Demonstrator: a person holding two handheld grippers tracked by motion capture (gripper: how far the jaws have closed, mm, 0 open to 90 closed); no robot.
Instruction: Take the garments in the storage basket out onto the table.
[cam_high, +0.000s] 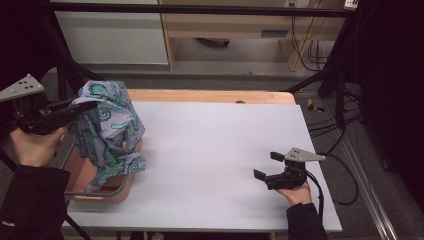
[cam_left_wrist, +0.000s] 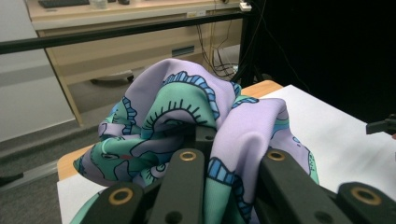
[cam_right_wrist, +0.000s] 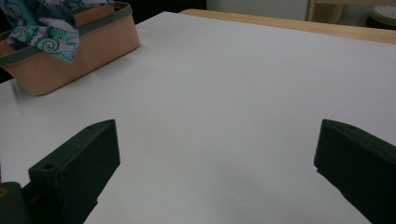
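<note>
Patterned cloth (cam_high: 111, 127), purple and green, hangs from the left tool (cam_high: 75, 107) above the peach basket (cam_high: 102, 192) at the table's (cam_high: 210, 150) left edge; its lower end trails down into the basket. It looks light, soft and limp, likely slippery fabric, so it will sag and bunch wherever it is pinched. Best hold is a gathered fold or a hem edge, not a single loose layer. In the left gripper view the jaws are clamped narrow on a bunched fold of the cloth (cam_left_wrist: 187, 116), fabric bulging up over and between them. The right tool (cam_high: 269, 171) rests low near the table's right front, well apart from the cloth; in the right gripper view its jaws stand wide apart, nothing between them, bare table ahead and the basket (cam_right_wrist: 84, 51) far off.
</note>
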